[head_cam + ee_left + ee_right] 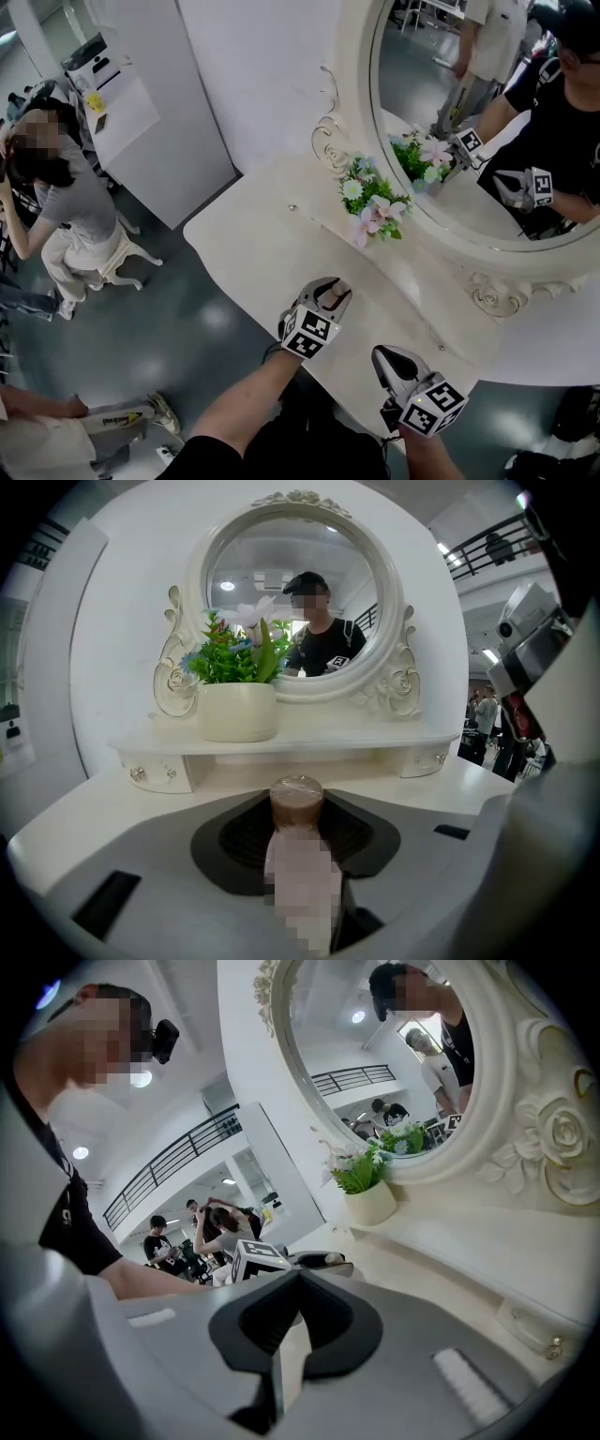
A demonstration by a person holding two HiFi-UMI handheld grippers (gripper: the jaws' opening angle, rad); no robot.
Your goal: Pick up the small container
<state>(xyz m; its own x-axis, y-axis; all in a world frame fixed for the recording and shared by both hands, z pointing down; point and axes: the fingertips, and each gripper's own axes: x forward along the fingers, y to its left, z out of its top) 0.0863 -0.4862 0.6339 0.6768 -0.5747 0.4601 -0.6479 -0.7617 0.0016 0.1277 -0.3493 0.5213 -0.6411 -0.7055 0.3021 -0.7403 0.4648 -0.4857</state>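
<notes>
The small container [297, 803], a pale bottle with a brown cap, stands between the jaws of my left gripper [298, 855], and the dark pads hug both its sides. In the head view the left gripper [330, 292] rests at the front of the cream dressing table [253, 253], with the small container [340, 287] peeking out at its tips. My right gripper [386, 356] hovers to the right near the table's front edge, its jaws together and nothing between them; the right gripper view shows the right gripper [292, 1330] with only a thin slit.
A round ornate mirror [487, 141] stands at the back of the table. A pot of artificial flowers [375, 202] sits on its shelf. A seated person [56, 197] and a white partition [187, 103] are off to the left on the grey floor.
</notes>
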